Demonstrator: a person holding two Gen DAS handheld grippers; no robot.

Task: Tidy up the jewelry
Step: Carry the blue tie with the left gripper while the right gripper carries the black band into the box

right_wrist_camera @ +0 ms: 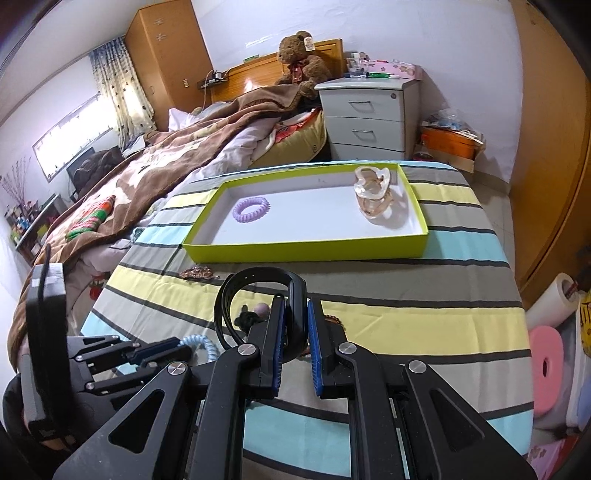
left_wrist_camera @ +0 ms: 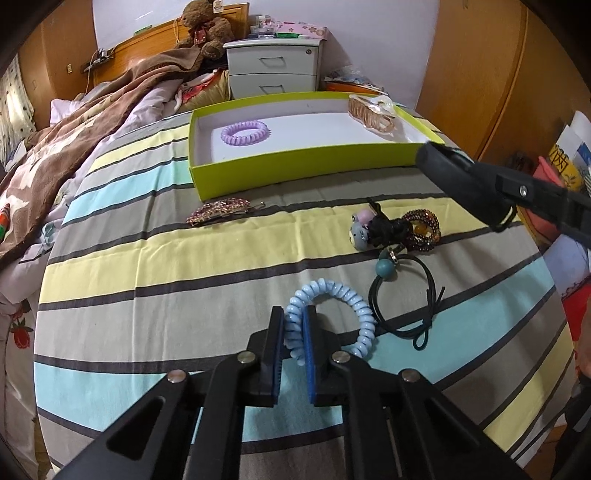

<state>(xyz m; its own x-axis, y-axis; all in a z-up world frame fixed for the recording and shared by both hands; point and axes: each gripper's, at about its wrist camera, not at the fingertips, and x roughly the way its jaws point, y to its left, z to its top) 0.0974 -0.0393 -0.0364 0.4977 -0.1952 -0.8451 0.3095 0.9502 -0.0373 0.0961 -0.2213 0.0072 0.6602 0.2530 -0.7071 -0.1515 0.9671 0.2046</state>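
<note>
My left gripper (left_wrist_camera: 294,332) is shut on a light blue spiral hair tie (left_wrist_camera: 354,306) lying on the striped cloth. My right gripper (right_wrist_camera: 295,321) is shut on a black wristband (right_wrist_camera: 258,291), held above the cloth; that band also shows at the right of the left wrist view (left_wrist_camera: 461,181). A lime green tray (left_wrist_camera: 295,170) behind holds a purple spiral hair tie (left_wrist_camera: 244,132) and a clear amber hair claw (left_wrist_camera: 373,112). On the cloth lie a rhinestone barrette (left_wrist_camera: 218,211), a mouse-charm tie with a beaded bracelet (left_wrist_camera: 399,229) and a black elastic with a teal bead (left_wrist_camera: 406,295).
The striped cloth (left_wrist_camera: 184,277) covers a table beside a bed with a brown blanket (left_wrist_camera: 74,140). A grey nightstand (left_wrist_camera: 273,66) and a teddy bear (left_wrist_camera: 205,27) stand behind. Wooden wardrobe doors (left_wrist_camera: 480,74) are at the right.
</note>
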